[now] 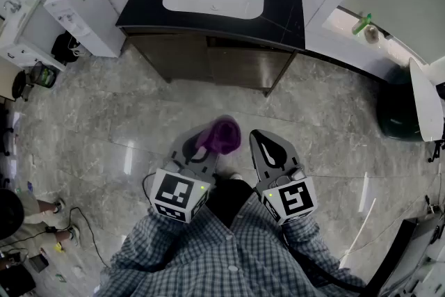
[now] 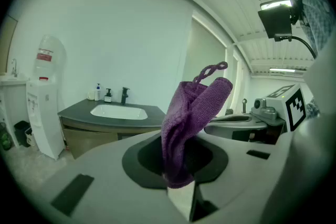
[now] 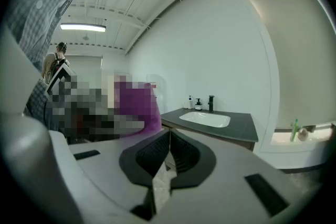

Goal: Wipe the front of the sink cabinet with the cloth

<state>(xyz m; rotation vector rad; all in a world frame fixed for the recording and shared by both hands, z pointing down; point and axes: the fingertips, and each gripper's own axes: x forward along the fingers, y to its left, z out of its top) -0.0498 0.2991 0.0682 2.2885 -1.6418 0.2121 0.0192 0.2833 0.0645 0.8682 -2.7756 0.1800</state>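
Head view is showing the person standing well back from the sink cabinet (image 1: 208,62), with both grippers held low over the floor (image 1: 334,142). The left gripper (image 1: 203,148) is holding the purple cloth (image 1: 221,135). Its fingers are clamping the cloth's lower part, so the rest is bunching upward above them. The right gripper (image 1: 260,140) is carrying nothing, and its fingers are pressing together with only a thin slit showing between them.

The cloth is hanging well apart from the cabinet front, so the step in hand is looking like the approach, with no wiping begun. The next move, as I am judging it, is calling for stepping forward, bringing the left gripper down to the brown door panels under the dark worktop (image 1: 285,3), and pressing the bunched cloth flat enough to sweep.

Left gripper view is giving what the head view is not: the pinch itself, a small loop at the cloth's top, and the cabinet front seen side-on. Right gripper view is confirming its own closed fingers. Only the head view is laying out the cabinet's full width and the white water dispenser (image 1: 76,0) standing just beside it.
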